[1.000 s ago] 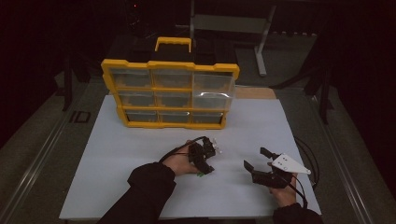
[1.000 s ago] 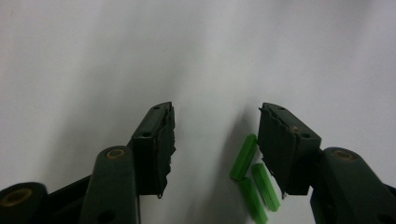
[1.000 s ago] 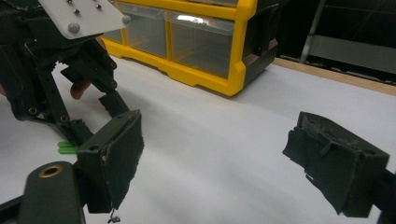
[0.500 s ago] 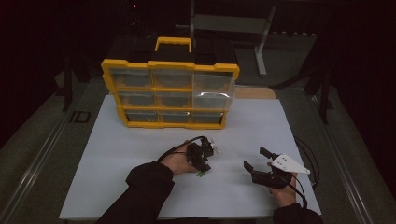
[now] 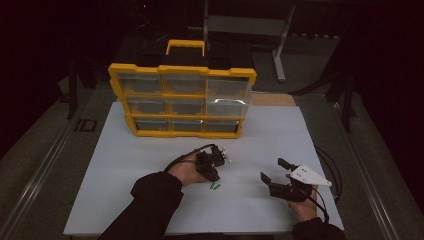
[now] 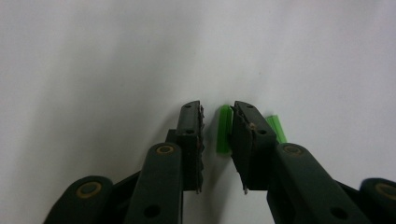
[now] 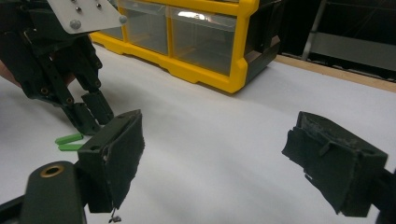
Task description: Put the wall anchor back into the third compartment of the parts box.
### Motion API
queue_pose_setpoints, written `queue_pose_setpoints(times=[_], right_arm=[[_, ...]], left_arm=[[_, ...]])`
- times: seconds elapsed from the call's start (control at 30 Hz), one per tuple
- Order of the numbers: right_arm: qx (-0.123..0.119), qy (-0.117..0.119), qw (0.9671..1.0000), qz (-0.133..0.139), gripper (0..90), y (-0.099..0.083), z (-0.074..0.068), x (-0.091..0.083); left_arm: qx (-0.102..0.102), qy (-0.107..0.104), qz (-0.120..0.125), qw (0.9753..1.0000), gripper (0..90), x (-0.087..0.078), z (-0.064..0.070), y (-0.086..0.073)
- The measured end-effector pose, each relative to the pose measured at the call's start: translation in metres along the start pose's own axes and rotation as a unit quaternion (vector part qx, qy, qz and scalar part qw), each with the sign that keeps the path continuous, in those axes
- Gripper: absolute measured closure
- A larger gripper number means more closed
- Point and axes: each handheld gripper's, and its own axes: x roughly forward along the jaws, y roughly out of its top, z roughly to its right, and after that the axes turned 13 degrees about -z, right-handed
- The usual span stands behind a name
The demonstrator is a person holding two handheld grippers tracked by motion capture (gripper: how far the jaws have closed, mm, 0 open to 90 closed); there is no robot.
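Two small green plastic plugs lie side by side on the white sheet. My left gripper points down at them, held by a hand in a black sleeve. In the left gripper view its jaws stand narrowly open around one green plug, which lies against the right-hand jaw. The other plug lies just outside that jaw. My right gripper rests to the right with its jaws wide apart and nothing between them. Its view shows the left gripper over both plugs.
A yellow organizer with clear drawers and a top handle stands at the back of the sheet, also seen in the right gripper view. Cables trail at the right. A metal stand rises behind the table.
My left gripper has dipped slightly toward the green plugs. The right gripper has barely moved.
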Motion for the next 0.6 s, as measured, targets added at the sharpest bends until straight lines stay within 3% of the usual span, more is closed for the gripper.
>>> queue_pose_setpoints(times=[0.3,0.6], right_arm=[[-0.001,0.000,1.0000,-0.001,17.1,0.0001,-0.0001,0.0001],[0.000,0.000,1.0000,-0.001,17.1,0.0002,-0.0002,0.0000]], left_arm=[[0.001,0.003,-0.007,1.0000,78.9,-0.0006,-0.0014,-0.0020],[-0.007,-0.014,-0.018,0.9997,83.7,-0.0006,-0.0035,-0.0012]])
